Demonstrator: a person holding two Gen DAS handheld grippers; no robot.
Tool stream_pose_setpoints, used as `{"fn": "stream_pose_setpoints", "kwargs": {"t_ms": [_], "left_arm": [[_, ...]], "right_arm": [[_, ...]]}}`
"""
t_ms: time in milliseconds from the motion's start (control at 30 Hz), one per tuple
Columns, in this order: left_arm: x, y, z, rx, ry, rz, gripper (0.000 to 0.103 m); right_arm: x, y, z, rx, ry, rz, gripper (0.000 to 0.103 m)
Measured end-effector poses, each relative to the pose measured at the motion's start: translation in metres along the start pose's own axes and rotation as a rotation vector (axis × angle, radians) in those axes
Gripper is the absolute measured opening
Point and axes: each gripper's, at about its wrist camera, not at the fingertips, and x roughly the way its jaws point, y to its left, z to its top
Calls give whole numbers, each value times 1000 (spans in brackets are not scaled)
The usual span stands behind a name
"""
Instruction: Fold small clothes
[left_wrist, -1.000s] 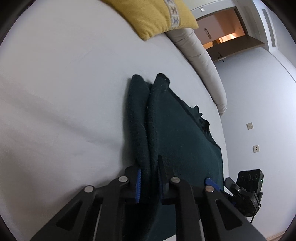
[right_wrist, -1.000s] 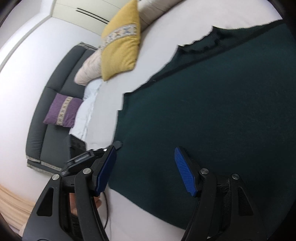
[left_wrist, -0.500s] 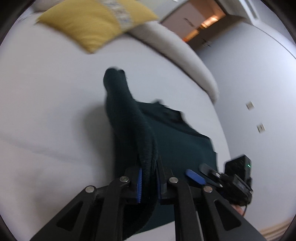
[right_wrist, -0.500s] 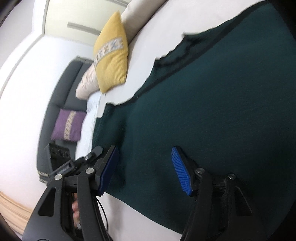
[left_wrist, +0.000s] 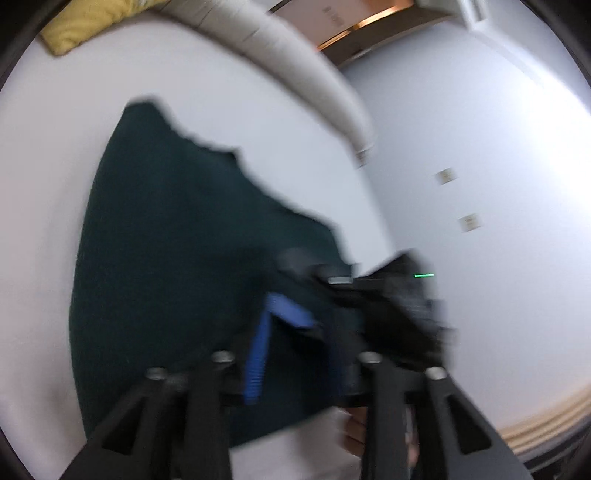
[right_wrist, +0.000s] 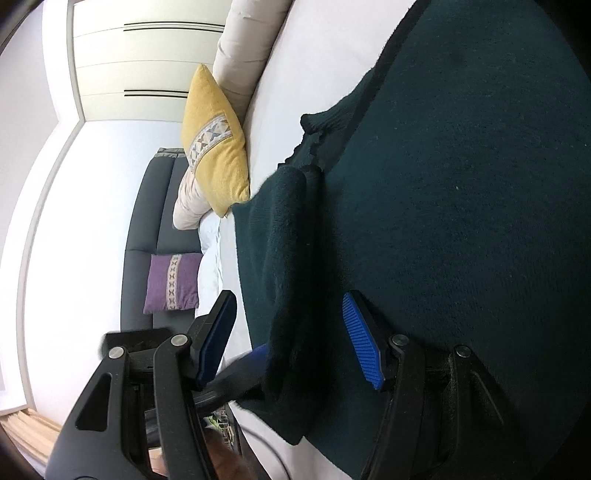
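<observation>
Left wrist view, blurred: your left hand-held gripper (left_wrist: 299, 365) fills the bottom of the frame with its fingers spread apart, one blue pad (left_wrist: 256, 363) showing at lower centre and nothing between the fingers. The dark green garment (left_wrist: 177, 266) lies spread on the white bed (left_wrist: 48, 184), filling the centre and left of the frame. Your right hand-held gripper (left_wrist: 384, 306) appears as a black blur at centre right, over the garment's right edge. A yellow cushion (left_wrist: 85, 22) sits at the upper left.

Right wrist view, sharp: your right hand-held gripper (right_wrist: 291, 343) stands with its fingers wide apart at the bottom of the frame; a folded-over edge of the garment (right_wrist: 461, 221) runs up the middle between the two blue pads (right_wrist: 362, 339), touching neither that you can tell. A blue-tipped finger of the left hand-held gripper (right_wrist: 236, 373) reaches the fold's lower end at lower centre. The yellow cushion (right_wrist: 216, 144) leans at upper centre-left; a purple cushion (right_wrist: 171, 282) rests on a dark sofa (right_wrist: 147, 206) at the left.
</observation>
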Motion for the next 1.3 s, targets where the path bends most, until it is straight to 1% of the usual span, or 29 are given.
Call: {"fn": "stream_pose_setpoints", "kwargs": {"t_ms": [33, 67, 100, 167, 200, 267, 300, 333, 433, 467, 533, 567, 600, 700, 867, 900, 967, 1100, 1167, 1300], "left_arm": [[-16, -3, 0, 20, -34, -14, 40], [-30, -3, 0, 29, -67, -5, 40], [-46, 2, 0, 19, -97, -8, 40], [-62, 11, -2, -3, -121, -39, 40], [-70, 18, -3, -4, -136, -20, 40], [-71, 32, -7, -11, -126, 21, 40], [-68, 38, -11, -23, -115, 25, 40], [-62, 45, -16, -36, -100, 33, 40], [-48, 60, -29, -36, -73, 89, 40], [-41, 61, -35, -38, -63, 89, 40], [-33, 65, -42, -37, -49, 92, 40], [-32, 63, -44, -26, -47, 95, 40], [-32, 60, -45, -15, -47, 101, 40], [-36, 49, -45, 24, -61, 117, 40], [-44, 33, -34, 58, -96, 132, 41], [-43, 28, -32, 68, -99, 135, 42], [-38, 21, -27, 83, -94, 132, 44], [-19, 5, -19, 116, -70, 134, 44], [-3, -9, -11, 150, -58, 134, 44], [23, -30, -7, 204, -31, 141, 44]], "right_arm": [[1, 0, 0, 2, -1, -5, 58], [1, 1, 0, 3, -2, -10, 58], [2, 3, -1, -2, -1, -23, 58], [7, 11, -2, -12, 7, -55, 58], [9, 14, -3, -15, 15, -73, 58], [12, 20, -5, -24, 31, -98, 58], [16, 23, -5, -31, 38, -117, 58], [19, 25, -5, -34, 43, -131, 58], [30, 35, -5, -54, 65, -173, 59], [34, 39, -6, -66, 72, -192, 57], [42, 47, -6, -103, 81, -250, 36], [46, 48, -7, -118, 84, -288, 22], [50, 48, -7, -124, 88, -316, 16], [50, 50, -7, -140, 74, -329, 11], [25, 64, -5, -210, 35, -329, 10], [10, 60, -1, -219, 24, -331, 10], [-8, 57, 4, -222, -2, -345, 10], [-52, 45, 13, -218, -42, -368, 10], [-65, 42, 14, -232, -54, -384, 10], [-97, 39, 18, -251, -90, -387, 10]]}}
